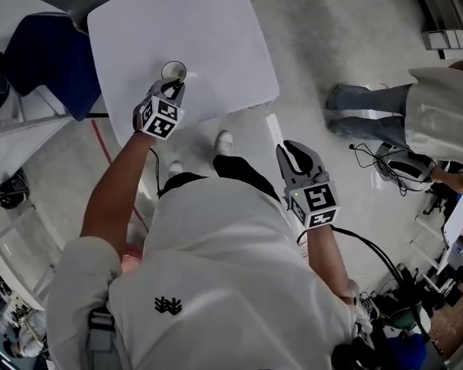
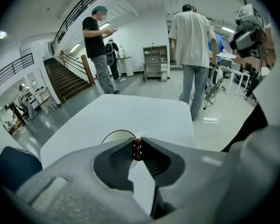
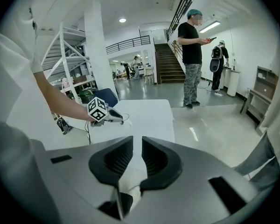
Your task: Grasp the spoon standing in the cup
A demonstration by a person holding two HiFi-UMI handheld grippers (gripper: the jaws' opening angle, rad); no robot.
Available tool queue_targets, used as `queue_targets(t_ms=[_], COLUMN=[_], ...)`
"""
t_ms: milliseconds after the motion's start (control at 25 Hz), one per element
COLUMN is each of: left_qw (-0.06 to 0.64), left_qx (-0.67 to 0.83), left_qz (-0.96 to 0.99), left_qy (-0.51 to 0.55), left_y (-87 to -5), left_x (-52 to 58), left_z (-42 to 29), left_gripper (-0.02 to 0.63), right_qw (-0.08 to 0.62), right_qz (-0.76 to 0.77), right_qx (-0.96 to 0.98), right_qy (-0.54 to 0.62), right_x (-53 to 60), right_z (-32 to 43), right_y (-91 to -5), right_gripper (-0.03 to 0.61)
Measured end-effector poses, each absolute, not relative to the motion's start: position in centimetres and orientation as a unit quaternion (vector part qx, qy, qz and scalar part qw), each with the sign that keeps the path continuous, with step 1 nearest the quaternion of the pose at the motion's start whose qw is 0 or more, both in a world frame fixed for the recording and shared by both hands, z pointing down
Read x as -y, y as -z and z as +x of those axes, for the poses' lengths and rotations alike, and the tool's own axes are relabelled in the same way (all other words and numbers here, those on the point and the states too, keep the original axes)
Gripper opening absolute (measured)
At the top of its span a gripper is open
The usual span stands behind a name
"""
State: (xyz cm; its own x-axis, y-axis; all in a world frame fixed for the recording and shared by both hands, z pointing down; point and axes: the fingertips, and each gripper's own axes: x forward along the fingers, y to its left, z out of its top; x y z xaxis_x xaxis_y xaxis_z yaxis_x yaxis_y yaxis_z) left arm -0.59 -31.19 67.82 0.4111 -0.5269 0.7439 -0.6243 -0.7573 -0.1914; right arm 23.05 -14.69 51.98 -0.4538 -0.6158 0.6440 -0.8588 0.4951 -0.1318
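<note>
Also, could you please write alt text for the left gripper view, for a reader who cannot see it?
The left gripper pinches the brown handle of a spoon between its two grey jaws, just over a cup on a white table. Beyond, a person in a white shirt and a person in black stand near a staircase.

Tabletop (image 1: 208,33) beyond the cup (image 1: 174,70) is left open (white, unbroken); its left edge is crowded by a blue chair (image 1: 42,60).
</note>
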Motion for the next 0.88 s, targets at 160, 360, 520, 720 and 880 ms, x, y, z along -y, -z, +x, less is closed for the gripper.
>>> queue_targets(t_ms=[160, 360, 520, 720, 880], left_qw=[0.070, 0.085, 0.092, 0.094, 0.091], left_qx=[0.354, 0.373, 0.378, 0.370, 0.349], left_qz=[0.840, 0.847, 0.856, 0.876, 0.894], left_qy=[-0.405, -0.369, -0.339, -0.296, -0.265], left_y=[-66.3, -62.8, -59.2, -54.0, -49.3], left_x=[31.1, 30.8, 29.9, 27.8, 25.3], left_z=[-0.6, -1.2, -1.5, -2.0, -2.5], left_gripper=[0.054, 0.052, 0.052, 0.052, 0.052], right_qw=[0.262, 0.254, 0.245, 0.238, 0.232], right_qz=[0.437, 0.421, 0.414, 0.412, 0.413], right_qx=[0.831, 0.843, 0.851, 0.855, 0.859], right_qy=[-0.224, -0.218, -0.212, -0.204, -0.195], right_x=[15.1, 15.3, 15.4, 15.0, 14.5], right_z=[22.5, 20.9, 19.6, 17.2, 14.5], right_y=[-52.1, -51.7, -51.1, -51.0, -50.2], right_gripper=[0.061, 0.054, 0.046, 0.031, 0.009])
